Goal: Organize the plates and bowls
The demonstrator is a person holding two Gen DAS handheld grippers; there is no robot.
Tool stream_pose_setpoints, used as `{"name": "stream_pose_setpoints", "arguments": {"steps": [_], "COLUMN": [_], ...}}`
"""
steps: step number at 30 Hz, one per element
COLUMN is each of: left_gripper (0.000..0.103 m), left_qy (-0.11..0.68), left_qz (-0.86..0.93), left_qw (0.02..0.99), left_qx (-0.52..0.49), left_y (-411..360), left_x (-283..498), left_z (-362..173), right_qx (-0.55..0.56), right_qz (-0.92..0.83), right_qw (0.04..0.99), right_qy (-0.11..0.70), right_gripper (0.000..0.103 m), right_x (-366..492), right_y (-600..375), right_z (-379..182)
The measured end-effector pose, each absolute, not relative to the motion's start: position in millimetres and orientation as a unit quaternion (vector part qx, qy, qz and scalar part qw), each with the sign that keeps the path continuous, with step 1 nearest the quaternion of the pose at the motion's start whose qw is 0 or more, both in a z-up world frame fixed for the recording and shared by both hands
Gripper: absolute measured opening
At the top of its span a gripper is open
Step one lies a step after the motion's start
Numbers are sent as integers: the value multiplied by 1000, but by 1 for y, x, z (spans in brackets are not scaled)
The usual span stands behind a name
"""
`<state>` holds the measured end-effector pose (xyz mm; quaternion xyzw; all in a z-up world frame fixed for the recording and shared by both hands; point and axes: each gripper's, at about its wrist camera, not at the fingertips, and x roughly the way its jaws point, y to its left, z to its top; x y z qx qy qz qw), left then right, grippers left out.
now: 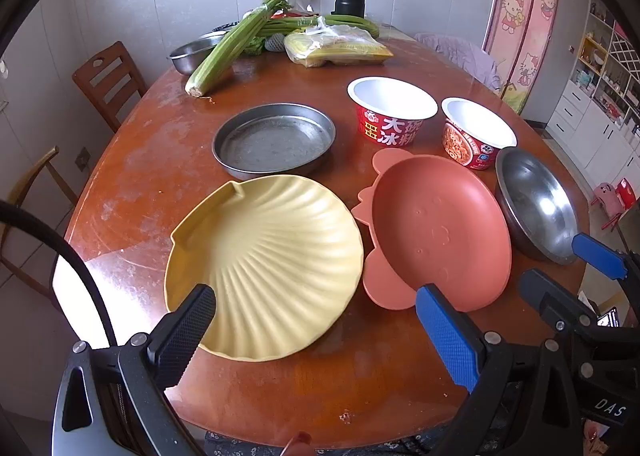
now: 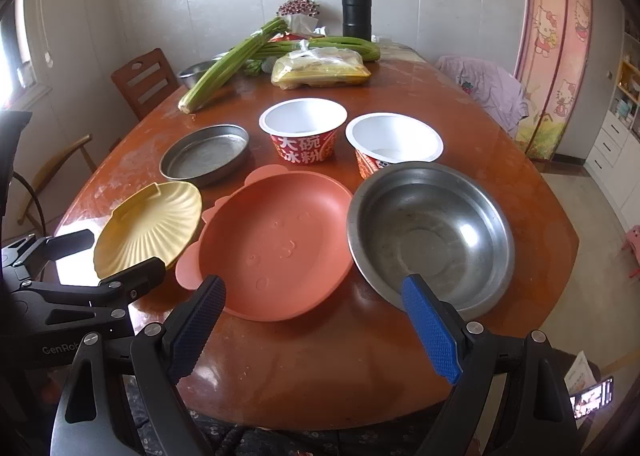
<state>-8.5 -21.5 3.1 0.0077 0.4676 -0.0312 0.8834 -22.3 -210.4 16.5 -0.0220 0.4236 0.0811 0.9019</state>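
Wooden table (image 2: pixel 320 356) bears plates (image 2: pixel 276 244), bowls (image 2: pixel 430 232), celery (image 2: pixel 228 66).

The tabletop (image 2: pixel 304 356) was glossy but scuffed wood, the steel bowl (image 2: pixel 432 232) shiny metal, and the pink plate (image 2: pixel 276 244) and yellow shell plate (image 1: pixel 272 256) looked matt plastic.

The left gripper (image 1: pixel 316 320) sits at the bottom of its frame, tilted down, jaws wide apart and holding nothing. The right gripper (image 2: pixel 316 320) does the same.
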Motion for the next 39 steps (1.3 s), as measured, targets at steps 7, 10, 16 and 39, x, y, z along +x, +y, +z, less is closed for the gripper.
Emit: {"name": "stream_pose_setpoints", "arguments": {"steps": [7,10,16,39], "left_gripper": [101,101,101,101], "left_qy": [468,469,468,470], "left_qz": [-31,-32,-31,-20], "left_qw": [883,882,883,882], "left_qx": [9,9,10,8], "left_y": [-23,-23,-24,-20], "left_x": [-8,-9,-10,-10], "left_z": [3,3,3,2], "right_qx": [-22,-23,-23,-23], "right_qz": [84,85,84,92], "right_qw": [903,903,903,903], "right_qy": [421,421,421,420], "right_gripper": [91,91,91,91], "right_x": [-23,-23,-23,-22], "right_y": [-211,-210,-210,-208], "right_z": [17,17,16,14]}}
